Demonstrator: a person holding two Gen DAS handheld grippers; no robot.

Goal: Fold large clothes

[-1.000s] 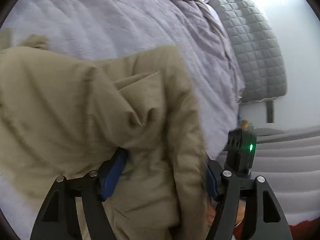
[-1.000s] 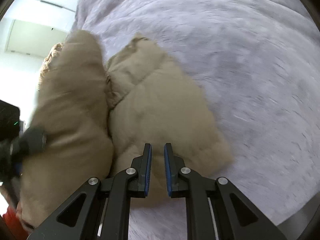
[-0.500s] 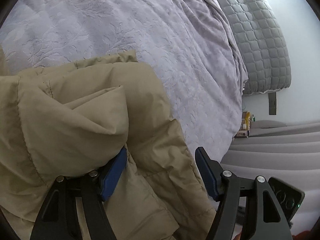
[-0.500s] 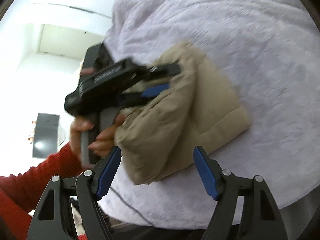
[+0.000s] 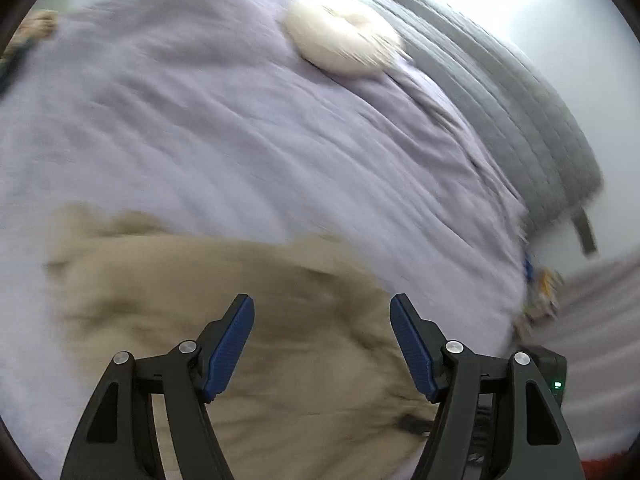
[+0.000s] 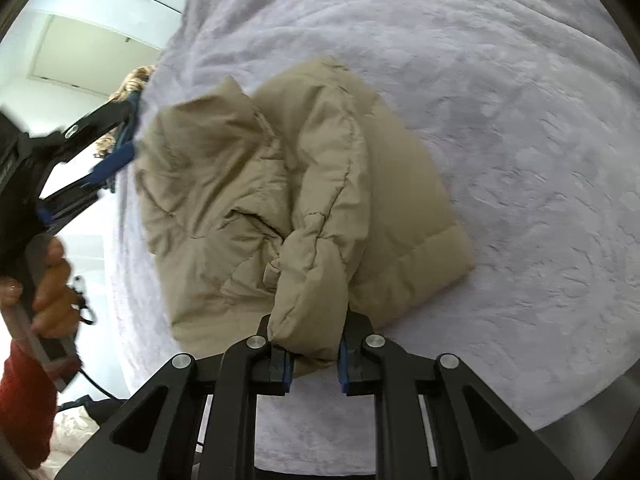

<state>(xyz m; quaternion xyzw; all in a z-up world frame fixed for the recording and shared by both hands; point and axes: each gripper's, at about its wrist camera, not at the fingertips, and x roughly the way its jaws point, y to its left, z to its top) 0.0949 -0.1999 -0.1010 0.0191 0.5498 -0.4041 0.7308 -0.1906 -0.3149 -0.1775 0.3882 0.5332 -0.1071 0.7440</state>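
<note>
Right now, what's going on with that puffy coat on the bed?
A person is folding a tan puffy coat on a bed covered with a lilac blanket, using a grabbing tool in each hand. The right tool has just been closing and is pinched on the coat's sleeve, which hangs bunched between its pads. The left tool is open above the coat and holds nothing. The coat lies rumpled, only partly folded.
</note>
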